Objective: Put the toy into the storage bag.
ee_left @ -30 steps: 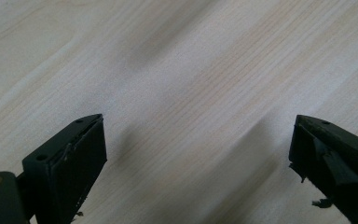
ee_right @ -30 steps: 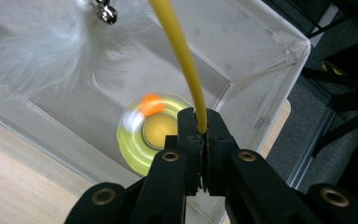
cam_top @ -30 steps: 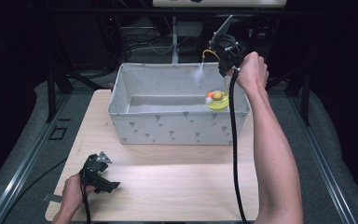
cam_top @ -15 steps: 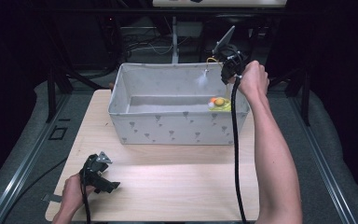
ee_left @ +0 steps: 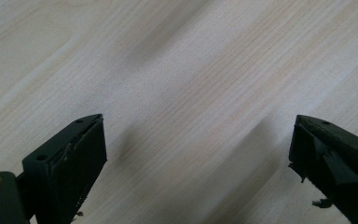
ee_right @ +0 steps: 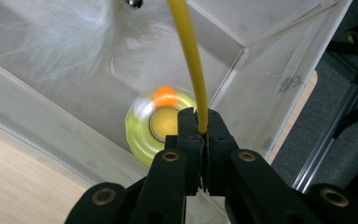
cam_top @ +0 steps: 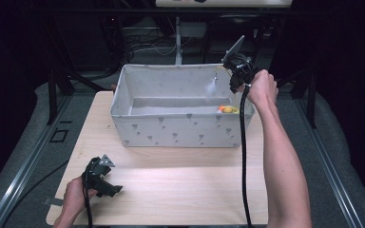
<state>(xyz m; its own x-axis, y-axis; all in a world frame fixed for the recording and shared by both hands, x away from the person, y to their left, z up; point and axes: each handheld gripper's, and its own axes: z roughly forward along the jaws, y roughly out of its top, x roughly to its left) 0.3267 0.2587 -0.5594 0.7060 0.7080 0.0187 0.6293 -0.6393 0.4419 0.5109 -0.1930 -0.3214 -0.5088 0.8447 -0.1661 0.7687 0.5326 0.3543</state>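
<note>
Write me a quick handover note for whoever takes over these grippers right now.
Right hand-held gripper: shut on the yellow rod of a feather wand, held above the far right corner of the grey fabric bin. The white feather tuft hangs inside the bin.
Left hand-held gripper: open, holding nothing, low over the wooden table at its near left.
Yellow-green toy disc with an orange ball: on the bin floor, right end, under the wand.
Done: wand is over the bin.
Left: probably lower the wand in and release.
</note>
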